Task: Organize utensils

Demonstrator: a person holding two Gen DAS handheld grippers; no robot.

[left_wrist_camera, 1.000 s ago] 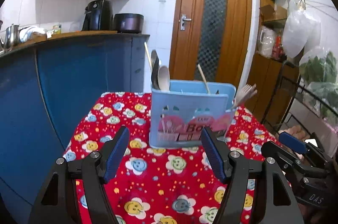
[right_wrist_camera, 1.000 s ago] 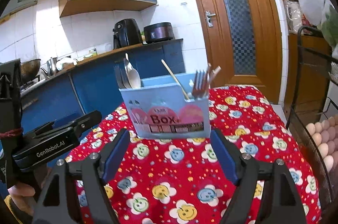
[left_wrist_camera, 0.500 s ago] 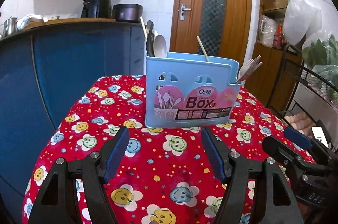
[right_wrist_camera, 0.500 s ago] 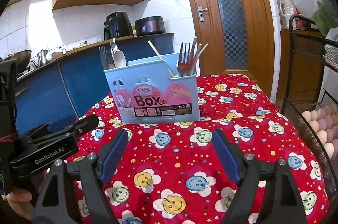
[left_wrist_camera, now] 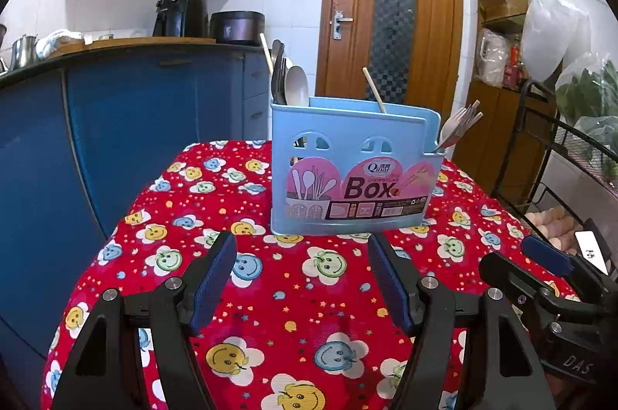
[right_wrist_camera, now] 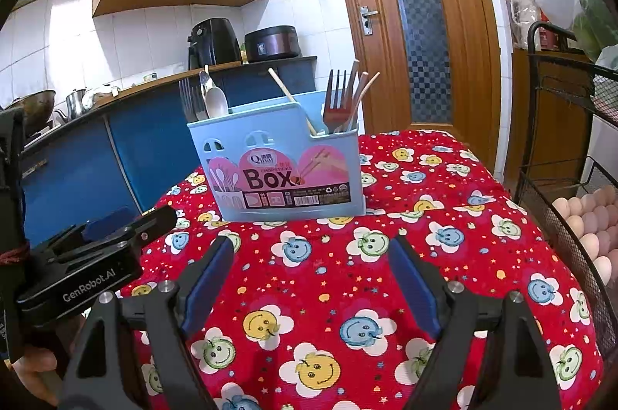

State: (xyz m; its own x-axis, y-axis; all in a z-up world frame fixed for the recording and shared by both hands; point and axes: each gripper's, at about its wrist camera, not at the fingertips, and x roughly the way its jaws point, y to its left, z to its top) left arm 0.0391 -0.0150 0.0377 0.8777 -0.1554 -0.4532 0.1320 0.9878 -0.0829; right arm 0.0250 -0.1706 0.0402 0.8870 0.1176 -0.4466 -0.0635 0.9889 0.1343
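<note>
A light blue utensil box [left_wrist_camera: 353, 166] [right_wrist_camera: 282, 170] with a pink "Box" label stands upright on the red smiley tablecloth [left_wrist_camera: 309, 294] [right_wrist_camera: 347, 274]. Its left compartment holds a dark fork and a white spoon [left_wrist_camera: 296, 86] [right_wrist_camera: 216, 101]. One wooden chopstick [left_wrist_camera: 374, 90] [right_wrist_camera: 291, 101] leans in the middle. Forks [right_wrist_camera: 336, 101] [left_wrist_camera: 461, 128] and chopsticks fill the right end. My left gripper [left_wrist_camera: 301, 263] is open, empty, low over the cloth in front of the box. My right gripper [right_wrist_camera: 311, 261] is likewise open and empty, a short way before the box.
A blue kitchen counter [left_wrist_camera: 135, 108] runs along the left with an air fryer [left_wrist_camera: 179, 12] and a cooker. A wooden door [left_wrist_camera: 390, 19] stands behind. A black wire rack [right_wrist_camera: 560, 178] holding eggs [right_wrist_camera: 587, 216] borders the table's right edge.
Both grippers sank toward the tablecloth, so the box now sits higher in each view. Since half a second ago nothing has moved.
</note>
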